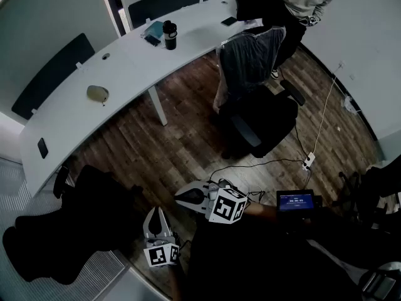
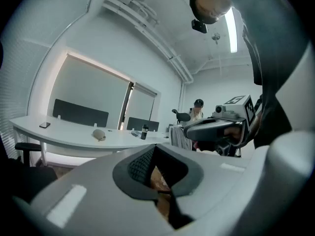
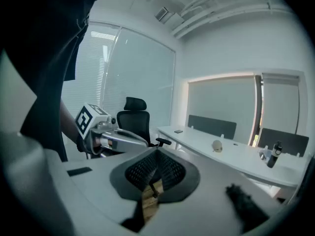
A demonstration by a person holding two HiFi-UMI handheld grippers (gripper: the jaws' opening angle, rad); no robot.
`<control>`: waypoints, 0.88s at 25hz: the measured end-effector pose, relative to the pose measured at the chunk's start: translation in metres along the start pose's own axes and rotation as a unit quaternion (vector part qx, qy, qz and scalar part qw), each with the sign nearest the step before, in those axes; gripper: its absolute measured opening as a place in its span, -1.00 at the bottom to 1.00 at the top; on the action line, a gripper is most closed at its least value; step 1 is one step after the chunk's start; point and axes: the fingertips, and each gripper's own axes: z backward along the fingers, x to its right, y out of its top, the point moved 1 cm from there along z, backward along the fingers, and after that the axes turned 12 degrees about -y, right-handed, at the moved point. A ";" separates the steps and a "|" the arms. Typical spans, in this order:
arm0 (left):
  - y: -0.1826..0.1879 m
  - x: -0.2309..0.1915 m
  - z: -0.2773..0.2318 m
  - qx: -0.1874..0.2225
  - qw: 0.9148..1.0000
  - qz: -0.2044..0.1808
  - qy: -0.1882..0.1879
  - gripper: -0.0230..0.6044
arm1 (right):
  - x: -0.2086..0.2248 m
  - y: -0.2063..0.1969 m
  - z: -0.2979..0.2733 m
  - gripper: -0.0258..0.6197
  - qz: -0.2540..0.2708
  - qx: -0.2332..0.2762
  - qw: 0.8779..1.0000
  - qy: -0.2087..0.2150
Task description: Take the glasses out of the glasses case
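White counter [image 1: 131, 55] being well apart, left hand-held gripper [image 1: 156, 213] and right hand-held gripper [image 1: 182, 197] are carried closed, empty, over wood floor [image 1: 188, 137].

Pale grey left gripper [image 1: 156, 213] with smooth tapered fingers [image 1: 152, 226], black ribbed pads [image 2: 140, 165] inside the fingertips, white cube [image 1: 161, 254] of black square markers behind the fingers, matching right gripper [image 1: 182, 197] with its own marker cube [image 1: 227, 207], dark sleeves [image 1: 276, 227] behind both
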 end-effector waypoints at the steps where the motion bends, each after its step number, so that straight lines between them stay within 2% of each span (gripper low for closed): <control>1: 0.000 -0.003 0.001 0.000 1.000 0.001 0.002 -0.91 | -0.002 0.001 -0.003 -0.89 0.000 0.000 1.000 0.005; 5: 0.001 -0.015 0.000 -0.001 1.000 0.003 0.012 -0.91 | -0.001 0.001 -0.016 -0.89 0.000 0.002 1.000 0.018; 9: -0.003 -0.024 -0.014 -0.006 1.000 -0.001 0.018 -0.91 | 0.018 -0.001 -0.026 -0.89 -0.002 0.008 1.000 0.027; 15: 0.010 -0.038 -0.051 -0.019 0.999 0.010 0.042 -0.91 | 0.064 0.004 -0.047 -0.89 -0.004 0.028 0.999 0.039; 19: 0.014 -0.052 -0.087 -0.012 0.999 -0.007 0.037 -0.91 | 0.101 0.008 -0.055 -0.89 -0.004 0.041 0.998 0.043; 22: 0.026 -0.055 -0.119 -0.022 0.999 0.001 0.037 -0.91 | 0.128 0.004 -0.059 -0.89 -0.009 0.043 0.998 0.044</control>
